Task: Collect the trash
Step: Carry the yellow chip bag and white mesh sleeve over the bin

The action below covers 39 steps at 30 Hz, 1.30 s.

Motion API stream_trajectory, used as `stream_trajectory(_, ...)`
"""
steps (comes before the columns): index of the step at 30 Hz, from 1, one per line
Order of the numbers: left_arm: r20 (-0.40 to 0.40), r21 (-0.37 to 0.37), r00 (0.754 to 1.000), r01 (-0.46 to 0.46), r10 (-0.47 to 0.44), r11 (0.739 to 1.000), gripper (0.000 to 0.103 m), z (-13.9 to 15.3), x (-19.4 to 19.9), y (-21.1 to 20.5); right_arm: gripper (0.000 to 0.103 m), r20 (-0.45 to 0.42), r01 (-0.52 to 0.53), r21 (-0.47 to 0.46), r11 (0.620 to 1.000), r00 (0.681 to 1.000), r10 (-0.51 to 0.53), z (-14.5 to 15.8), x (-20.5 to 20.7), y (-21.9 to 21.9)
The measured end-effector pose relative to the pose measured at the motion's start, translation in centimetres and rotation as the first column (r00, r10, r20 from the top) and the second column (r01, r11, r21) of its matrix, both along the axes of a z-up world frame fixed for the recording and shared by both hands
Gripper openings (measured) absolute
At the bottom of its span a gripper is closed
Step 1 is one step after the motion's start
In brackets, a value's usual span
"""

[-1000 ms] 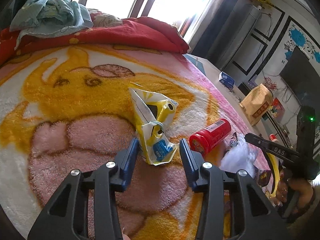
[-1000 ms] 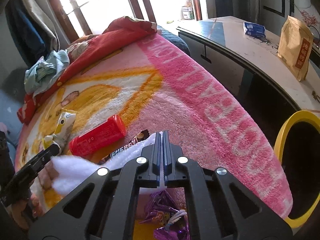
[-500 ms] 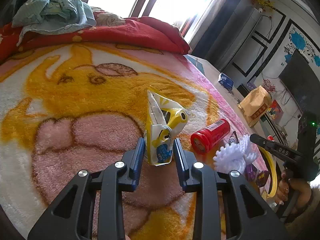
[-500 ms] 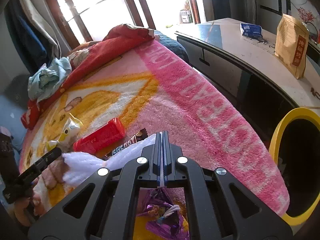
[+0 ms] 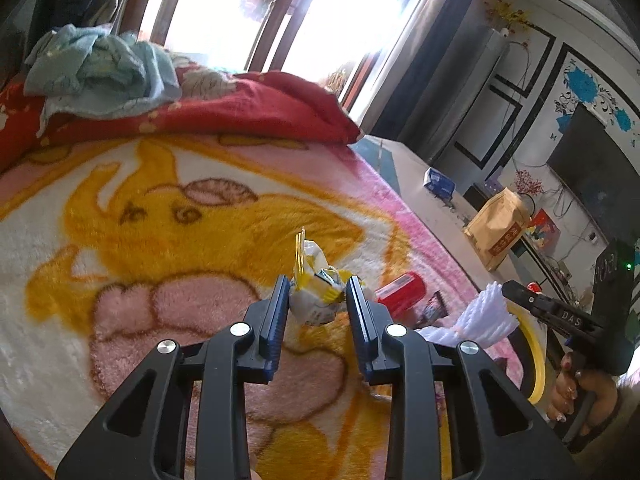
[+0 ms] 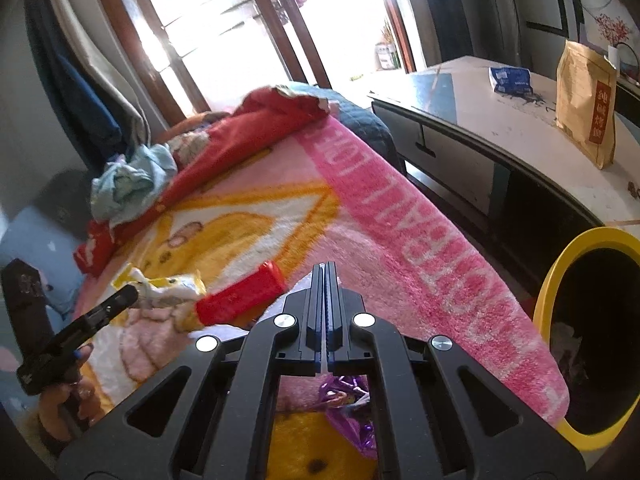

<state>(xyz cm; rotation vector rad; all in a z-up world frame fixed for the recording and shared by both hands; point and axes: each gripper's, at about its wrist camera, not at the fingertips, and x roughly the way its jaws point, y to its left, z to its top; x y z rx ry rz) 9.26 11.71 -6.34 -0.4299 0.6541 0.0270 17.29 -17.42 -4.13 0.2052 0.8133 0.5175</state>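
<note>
Left tongs (image 5: 318, 304) pinch a crumpled yellow wrapper (image 5: 316, 300) and right tongs (image 6: 325, 300), fully clenched, grip white tissue (image 5: 486, 316) above the bed blanket (image 5: 160, 240); either light scrap could slip before reaching the yellow bin (image 6: 560, 280).

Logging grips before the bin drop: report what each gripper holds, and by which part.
Left gripper: crumpled yellow-and-white snack wrapper, pinched across its lower body. Right gripper: fluffy white tissue wad, clamped at one end.

Daylight floods from the window (image 5: 256, 12), overexposed behind the blanket (image 5: 160, 200); fisheye edges curve; slight blur.
</note>
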Motion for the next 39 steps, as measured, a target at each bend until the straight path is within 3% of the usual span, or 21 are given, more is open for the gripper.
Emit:
stream_trajectory(16,0.096,0.022,0.994,0.039,-0.041,0.999,0.027,3.6,-1.0,-1.9,0.0,0.064,0.019,0.07,0.997,0.998,-0.024,2.8,-1.4,-1.7)
stream_trajectory(39,0.14,0.066,0.971,0.188,-0.196,0.98,0.027,5.8,0.3,-7.1,0.0,0.141,0.092,0.094,0.991,0.984,-0.105,5.6,-2.5,-5.2)
